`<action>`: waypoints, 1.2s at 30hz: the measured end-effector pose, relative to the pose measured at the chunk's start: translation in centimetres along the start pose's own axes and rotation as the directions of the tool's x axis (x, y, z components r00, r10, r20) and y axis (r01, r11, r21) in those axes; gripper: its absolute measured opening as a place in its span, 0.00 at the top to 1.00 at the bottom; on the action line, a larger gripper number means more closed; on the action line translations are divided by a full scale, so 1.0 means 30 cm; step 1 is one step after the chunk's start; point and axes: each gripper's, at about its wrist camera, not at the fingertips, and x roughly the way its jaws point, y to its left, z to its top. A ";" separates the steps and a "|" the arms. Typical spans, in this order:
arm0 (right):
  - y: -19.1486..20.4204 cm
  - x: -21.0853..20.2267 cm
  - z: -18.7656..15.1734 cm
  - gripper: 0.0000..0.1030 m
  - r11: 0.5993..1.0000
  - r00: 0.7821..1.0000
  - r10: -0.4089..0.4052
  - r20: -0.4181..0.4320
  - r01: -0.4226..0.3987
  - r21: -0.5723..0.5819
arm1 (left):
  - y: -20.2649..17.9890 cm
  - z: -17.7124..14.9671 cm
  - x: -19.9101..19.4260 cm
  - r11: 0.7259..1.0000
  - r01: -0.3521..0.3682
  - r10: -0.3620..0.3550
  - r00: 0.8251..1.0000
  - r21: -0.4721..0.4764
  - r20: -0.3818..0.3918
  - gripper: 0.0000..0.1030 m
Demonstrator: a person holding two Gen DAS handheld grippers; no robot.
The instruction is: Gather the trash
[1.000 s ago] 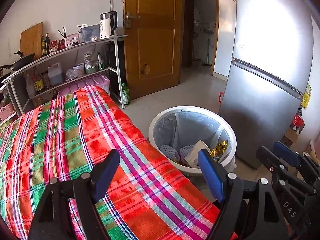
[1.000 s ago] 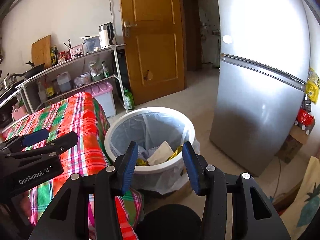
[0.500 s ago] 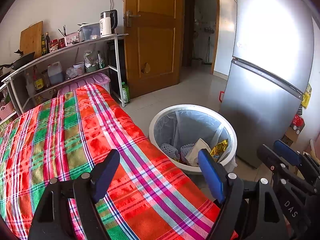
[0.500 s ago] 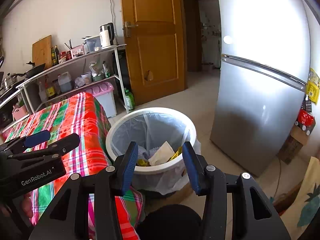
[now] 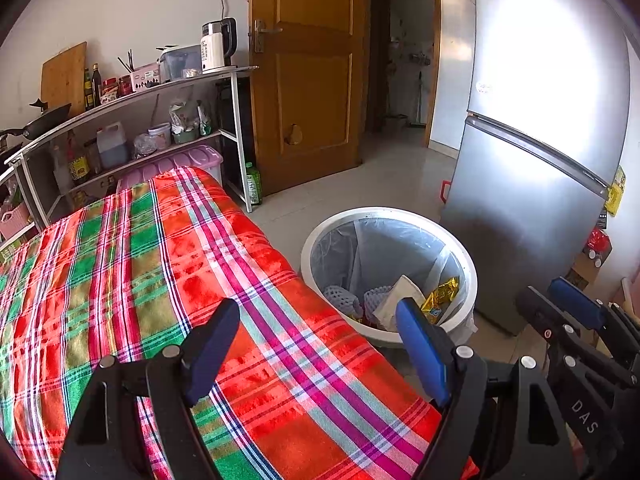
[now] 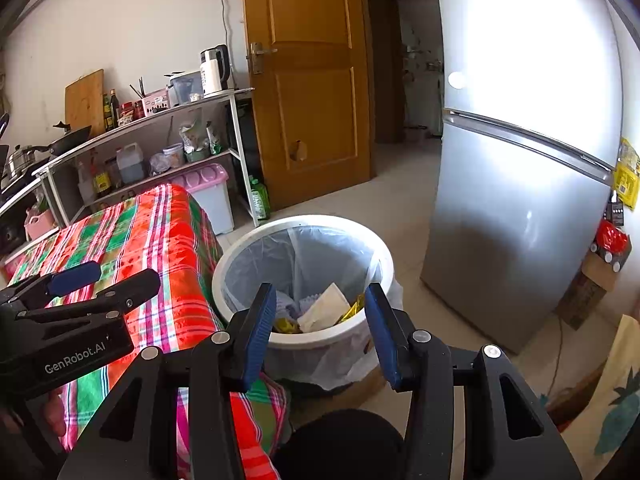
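Note:
A white round trash bin (image 5: pixel 468 264) with a clear liner stands on the floor beside the table; it also shows in the right wrist view (image 6: pixel 240 254). Inside lie a white paper piece (image 5: pixel 394 298), a gold wrapper (image 5: pixel 440 294) and grey foam nets (image 5: pixel 340 298). My left gripper (image 5: pixel 320 344) is open and empty above the plaid tablecloth (image 5: pixel 160 264). My right gripper (image 6: pixel 320 320) is open and empty, above the near side of the bin. Each gripper shows at the edge of the other's view.
A silver fridge (image 5: pixel 540 140) stands right of the bin. A wooden door (image 5: pixel 312 80) is at the back. A metal shelf rack (image 5: pixel 132 120) holds a kettle, bottles and jars. A pink-lidded box (image 6: pixel 208 196) sits under it. A cardboard box (image 6: pixel 596 280) is by the fridge.
Both grippers stay open and empty. The views shift only slightly; the bin and its contents have not moved.

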 end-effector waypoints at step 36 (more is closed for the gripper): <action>0.011 -0.007 -0.001 0.54 1.000 1.000 0.001 0.003 -0.001 -0.006 | 0.008 -0.006 -0.004 1.000 -0.002 0.002 1.000 0.002 -0.014 0.20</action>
